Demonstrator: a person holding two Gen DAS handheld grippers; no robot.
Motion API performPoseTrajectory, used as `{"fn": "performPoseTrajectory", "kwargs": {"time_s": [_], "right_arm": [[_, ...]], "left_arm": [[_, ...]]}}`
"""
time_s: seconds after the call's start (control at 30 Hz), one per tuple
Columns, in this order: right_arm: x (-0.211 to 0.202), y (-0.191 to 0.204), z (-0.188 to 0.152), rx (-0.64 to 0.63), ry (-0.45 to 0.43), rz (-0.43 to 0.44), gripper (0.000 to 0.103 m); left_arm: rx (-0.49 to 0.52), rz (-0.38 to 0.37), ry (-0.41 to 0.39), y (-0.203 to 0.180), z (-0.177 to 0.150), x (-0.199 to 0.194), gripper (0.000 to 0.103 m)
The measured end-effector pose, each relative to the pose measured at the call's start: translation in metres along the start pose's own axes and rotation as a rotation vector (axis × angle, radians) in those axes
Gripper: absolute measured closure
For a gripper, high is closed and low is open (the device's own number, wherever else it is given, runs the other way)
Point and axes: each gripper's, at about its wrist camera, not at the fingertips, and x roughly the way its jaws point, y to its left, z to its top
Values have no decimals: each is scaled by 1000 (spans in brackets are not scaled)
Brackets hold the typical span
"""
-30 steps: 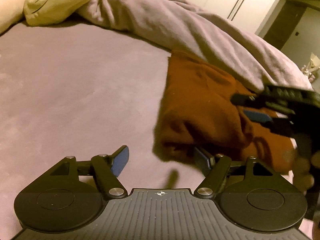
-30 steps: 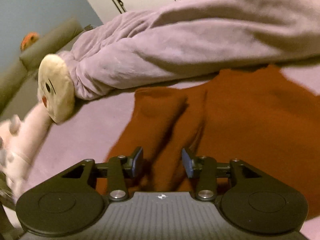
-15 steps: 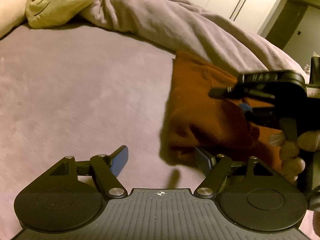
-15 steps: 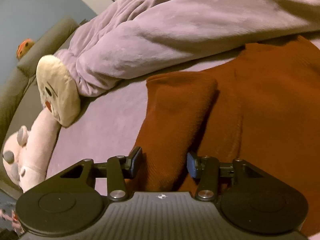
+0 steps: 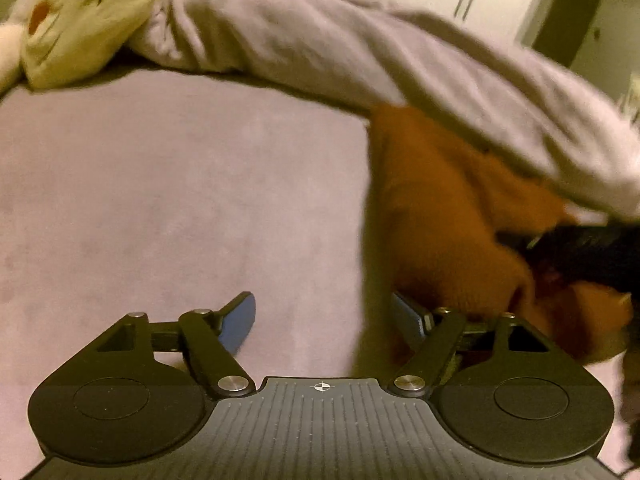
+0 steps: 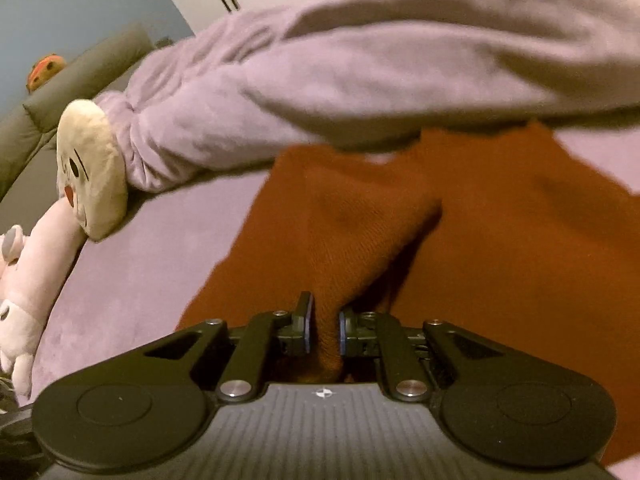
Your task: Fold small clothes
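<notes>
Folding is at an early stage, judging by how the rust-brown garment (image 6: 500,248) lies: spread and rumpled on the bed (image 5: 160,200), its far edge tucked just under the lilac blanket (image 6: 360,60), with no neat fold visible. Right gripper (image 6: 323,330) has just been closing; its pads now pinch a raised ridge of the garment's near portion, cloth bunched between them. Left gripper (image 5: 326,322) stands wide apart with nothing held; 1 finger hovers over bare bed, the other sits at the garment's near-left edge. Remaining, as I judge it: secure a 2nd corner, carry the fold over, flatten.
</notes>
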Motion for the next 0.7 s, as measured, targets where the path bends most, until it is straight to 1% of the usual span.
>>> {"fn": "performPoseTrajectory", "kwargs": {"time_s": [0.07, 0.1, 0.13, 0.2, 0.27, 0.3, 0.37, 0.43, 0.57, 0.6, 0.63, 0.67, 0.7], "right_arm": [[-6, -8, 1, 35, -9, 27, 73], [-10, -15, 2, 70, -15, 34, 57], [-14, -21, 3, 103, -24, 33, 44], [-21, -37, 1, 171, -34, 42, 44], [-21, -51, -2, 248, -19, 112, 44], [-18, -55, -3, 273, -4, 133, 44], [-11, -55, -4, 310, 21, 181, 43], [-1, -53, -2, 336, 28, 230, 40], [15, -42, 6, 347, 34, 244, 41], [16, -36, 10, 334, 37, 235, 47], [17, -32, 12, 317, 41, 237, 58], [18, -26, 15, 288, 51, 236, 67], [18, -21, 18, 247, 59, 219, 85]], "left_arm": [[0, -5, 13, 2, -2, 3, 26], [-8, -9, 16, 4, -3, 3, 26], [-8, -10, 16, 6, -4, 3, 26], [-4, -8, 14, 4, -4, 2, 26], [2, -1, 13, 2, -4, 3, 26], [4, 3, 12, 1, -4, 3, 26], [0, 6, 12, 1, -3, 3, 26], [-5, 11, 15, 0, -4, 2, 26], [6, 23, 21, -2, -2, 1, 26], [17, 31, 21, -3, -3, 0, 26], [27, 41, 23, -3, -4, -1, 26], [38, 48, 25, -4, -5, -2, 26], [43, 50, 26, -4, -6, -3, 26]]}}
